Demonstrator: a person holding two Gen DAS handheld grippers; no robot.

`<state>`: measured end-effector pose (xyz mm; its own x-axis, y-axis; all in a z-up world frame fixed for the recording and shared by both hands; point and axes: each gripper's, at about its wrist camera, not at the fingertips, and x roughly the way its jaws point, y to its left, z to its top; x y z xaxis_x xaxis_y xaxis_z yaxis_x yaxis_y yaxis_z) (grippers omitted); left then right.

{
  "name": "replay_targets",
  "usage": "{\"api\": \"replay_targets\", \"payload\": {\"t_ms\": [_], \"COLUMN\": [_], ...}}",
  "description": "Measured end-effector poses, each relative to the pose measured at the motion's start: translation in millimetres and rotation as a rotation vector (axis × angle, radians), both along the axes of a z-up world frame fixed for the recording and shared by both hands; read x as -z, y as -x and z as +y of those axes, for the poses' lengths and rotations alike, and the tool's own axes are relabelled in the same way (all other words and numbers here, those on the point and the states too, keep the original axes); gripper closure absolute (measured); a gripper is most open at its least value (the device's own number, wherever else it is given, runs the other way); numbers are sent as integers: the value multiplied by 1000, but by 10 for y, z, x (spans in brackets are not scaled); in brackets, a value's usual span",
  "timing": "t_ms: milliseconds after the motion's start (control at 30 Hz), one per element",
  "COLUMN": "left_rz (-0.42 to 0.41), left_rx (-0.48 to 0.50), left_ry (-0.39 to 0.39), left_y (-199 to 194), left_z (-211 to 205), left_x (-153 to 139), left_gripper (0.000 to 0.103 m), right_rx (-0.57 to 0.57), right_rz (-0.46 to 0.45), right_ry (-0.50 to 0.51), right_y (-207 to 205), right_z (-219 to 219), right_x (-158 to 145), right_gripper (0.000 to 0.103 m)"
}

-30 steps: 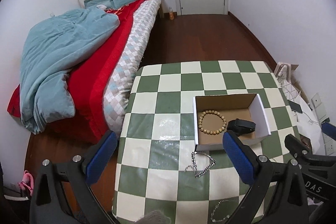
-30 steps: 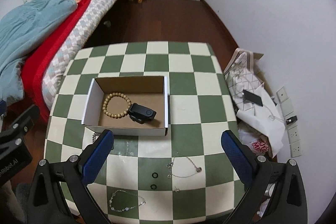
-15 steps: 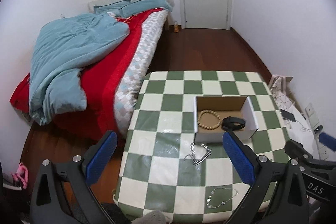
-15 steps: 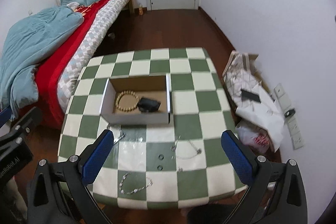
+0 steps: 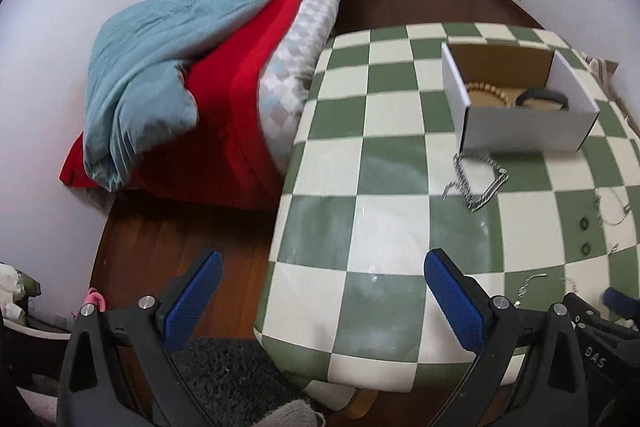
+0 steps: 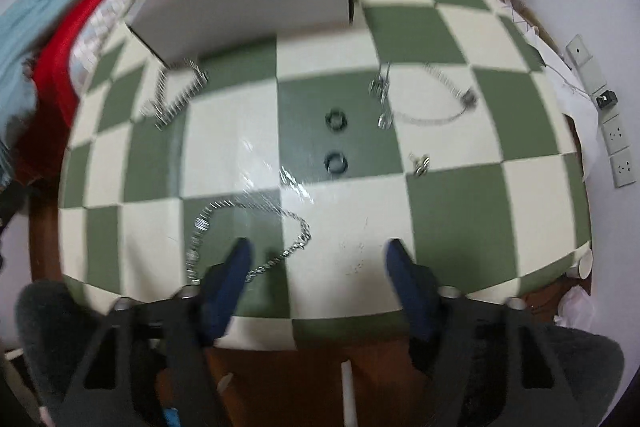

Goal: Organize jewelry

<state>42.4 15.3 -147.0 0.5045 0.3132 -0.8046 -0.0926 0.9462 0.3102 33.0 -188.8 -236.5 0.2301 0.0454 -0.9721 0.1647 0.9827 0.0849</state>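
A white cardboard box (image 5: 524,125) stands on the green-and-cream checked table (image 5: 380,227); inside it lie a wooden bead bracelet (image 5: 486,91) and a black band (image 5: 542,98). A thick silver chain (image 5: 476,183) lies just in front of the box. My left gripper (image 5: 320,291) is open over the table's near left corner, holding nothing. In the right wrist view my right gripper (image 6: 318,269) is open low over the front edge, its left finger beside a silver chain bracelet (image 6: 248,227). Two dark rings (image 6: 336,141), a thin necklace (image 6: 424,99) and a small silver piece (image 6: 420,163) lie beyond it.
A bed with a blue duvet (image 5: 168,39) and red blanket (image 5: 240,99) runs along the table's left side. Wooden floor (image 5: 176,247) lies below, and a dark rug (image 5: 228,379) sits by the near corner. Bags and wall sockets (image 6: 616,143) sit to the right of the table.
Both grippers have dropped lower and closer to the table. The right one now sits near the front edge by the chain bracelet; the left has shifted to the near left corner.
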Motion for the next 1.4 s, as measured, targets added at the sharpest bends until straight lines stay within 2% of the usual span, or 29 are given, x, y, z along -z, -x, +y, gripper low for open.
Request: {"api": "replay_targets", "payload": {"t_ms": [100, 133, 167, 300, 400, 633, 667, 767, 833, 900, 967, 1000, 1033, 1067, 1167, 1267, 1400], "left_rz": [15, 19, 25, 52, 53, 90, 94, 122, 116, 123, 135, 146, 156, 166, 169, 175, 175], "left_rx": [-2, -2, -6, 11, 62, 252, 276, 331, 343, 359, 374, 388, 398, 407, 407, 397, 375], "left_ry": [-1, 3, 12, 47, 66, 1, -18, -56, -53, -34, 8, 43, 70, 92, 85, 129, 228], "left_y": [-45, -74, -113, -273, -410, -700, -723, -796, -820, -859, -874, -875, -879, -879, -850, -815, -679], "left_z": [1, -2, -5, -77, -227, -800, -877, -1068, -1113, -1150, -1165, -1177, -1197, -1208, -1251, -1202, -1095], "left_x": [125, 163, 213, 344, 410, 627, 661, 762, 768, 762, 758, 755, 760, 763, 757, 704, 515], "left_gripper": [0, 0, 0, 0, 0, 1, 4, 18, 23, 35, 69, 77, 92, 97, 98, 103, 103], "right_rx": [-71, -90, -111, -122, -54, 86, 96, 108, 110, 111, 111, 112, 112, 113, 116, 124, 123], "right_rz": [-70, -89, -107, -131, -125, -120, -119, -119, -118, -115, -115, -114, -111, -109, -111, -132, -173], "right_ry": [86, 105, 126, 129, 104, 69, 69, 65, 60, 59, 58, 56, 53, 49, 30, 2, -59], "right_y": [53, 61, 67, 69, 14, -134, -140, -157, -203, -242, -231, -239, -231, -243, -251, -209, -167], "right_z": [176, 219, 251, 170, -109, -710, -758, -832, -869, -885, -883, -894, -892, -896, -919, -939, -940], "right_x": [13, 17, 17, -4, -33, -61, -66, -77, -66, -55, -56, -52, -54, -49, -48, -120, -299], "right_gripper": [60, 76, 101, 102, 102, 102, 102, 102, 102, 102, 102, 102, 102, 102, 102, 102, 102]}}
